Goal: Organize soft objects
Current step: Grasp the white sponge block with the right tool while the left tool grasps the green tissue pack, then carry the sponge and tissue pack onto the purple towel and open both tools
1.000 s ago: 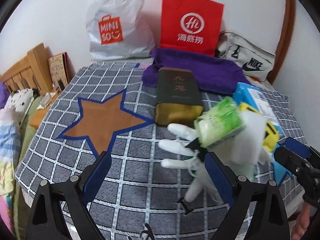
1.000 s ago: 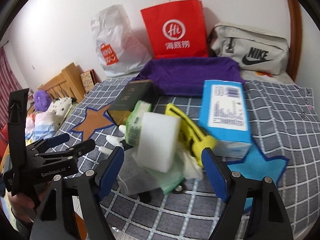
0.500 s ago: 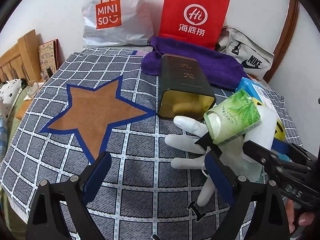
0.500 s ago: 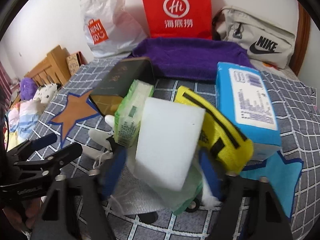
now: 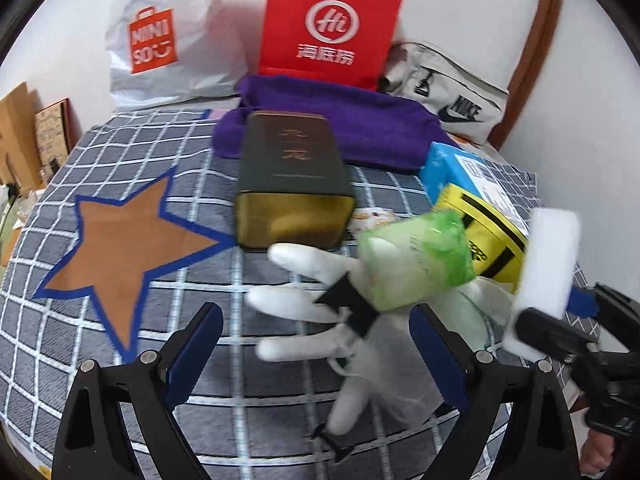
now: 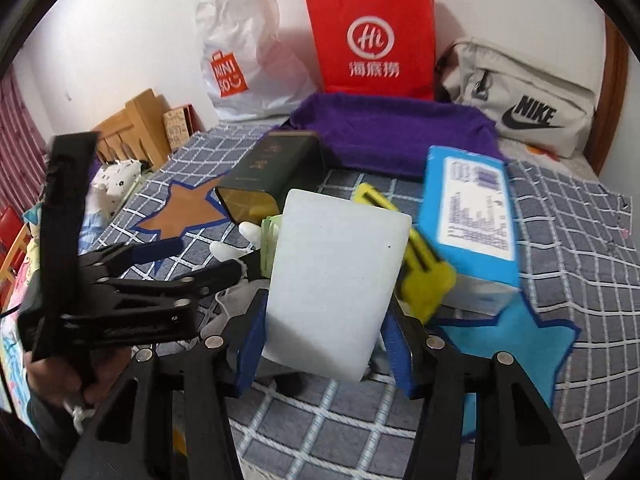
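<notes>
My right gripper [image 6: 324,344] is shut on a white sponge block [image 6: 336,288] and holds it upright above the pile; it also shows in the left wrist view [image 5: 548,264]. My left gripper [image 5: 316,352] is open and empty, just in front of a white glove [image 5: 304,300]. A green tissue pack [image 5: 416,256] lies on the glove and a translucent bag [image 5: 400,364]. A yellow pouch [image 6: 420,280] and a blue box [image 6: 472,216] lie to the right. A purple towel [image 6: 392,136] lies at the back.
A dark tin box [image 5: 292,184] lies open-ended behind the glove. A Miniso bag [image 5: 168,36], red paper bag [image 5: 332,28] and Nike bag [image 6: 524,104] stand along the wall. The checked cloth has a brown star [image 5: 124,248] at left. A wooden bedframe [image 6: 132,128] stands left.
My right gripper has closed on the white sponge and lifted it off the pile. The left gripper has moved a little closer to the glove, still open.
</notes>
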Available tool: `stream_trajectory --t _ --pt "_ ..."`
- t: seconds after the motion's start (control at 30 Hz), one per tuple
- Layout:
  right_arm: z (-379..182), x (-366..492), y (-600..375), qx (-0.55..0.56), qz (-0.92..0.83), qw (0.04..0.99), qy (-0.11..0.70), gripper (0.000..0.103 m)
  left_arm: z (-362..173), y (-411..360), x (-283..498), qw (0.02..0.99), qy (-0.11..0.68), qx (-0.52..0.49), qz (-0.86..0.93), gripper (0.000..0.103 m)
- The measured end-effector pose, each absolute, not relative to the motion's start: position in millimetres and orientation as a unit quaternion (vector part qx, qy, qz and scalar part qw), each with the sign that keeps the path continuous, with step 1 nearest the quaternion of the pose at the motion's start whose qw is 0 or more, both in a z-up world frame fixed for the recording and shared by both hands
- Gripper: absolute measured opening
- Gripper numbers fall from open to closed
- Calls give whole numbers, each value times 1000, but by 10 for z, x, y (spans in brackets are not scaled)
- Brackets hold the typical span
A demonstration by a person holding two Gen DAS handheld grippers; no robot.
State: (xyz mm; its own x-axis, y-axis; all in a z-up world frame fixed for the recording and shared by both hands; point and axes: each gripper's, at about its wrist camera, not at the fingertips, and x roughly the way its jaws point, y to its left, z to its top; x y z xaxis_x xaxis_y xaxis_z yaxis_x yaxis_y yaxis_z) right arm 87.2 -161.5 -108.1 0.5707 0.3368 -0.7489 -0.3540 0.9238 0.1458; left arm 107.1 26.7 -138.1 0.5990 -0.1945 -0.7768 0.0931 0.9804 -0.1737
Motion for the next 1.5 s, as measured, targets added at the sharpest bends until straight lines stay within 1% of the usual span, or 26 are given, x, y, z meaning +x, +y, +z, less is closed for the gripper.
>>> stream_trajectory --t 0.1,0.23,0.43,0.77,0.8,0.83,0.87,1.17,1.37,1.5 --pt "-1045 801 -1837 -6 185 892 413 53 -1383 98 1093 892 443 -36 -85 95" --pt "-1093 754 -2195 9 165 894 416 53 -1337 -43 1134 894 436 -32 -101 95" --pt "-1392 840 -2575 29 138 884 446 54 -1350 -280 1257 887 445 -32 -121 95" --pt "-1739 1033 -2613 44 160 860 482 54 -1487 -421 1508 871 474 -68 -109 94" --pt "-1757 1041 -2608 45 161 859 484 55 -1488 -406 1516 873 469 -73 -109 92" --pt "-1775 1061 -2609 47 162 858 486 55 -1466 -382 1496 879 457 -80 -110 77" --pt "-1782 1075 -2612 48 164 858 485 55 -1454 -370 1496 880 455 -81 -112 74" --pt "-1673 1082 -2587 37 168 866 471 53 -1241 -182 1350 884 442 -96 -119 73" --pt "-1460 996 -2613 36 164 875 453 53 -1084 -49 1289 893 436 -76 -87 73" --pt "-1274 1010 -2617 39 164 881 443 53 -973 76 1288 896 429 -84 -76 73"
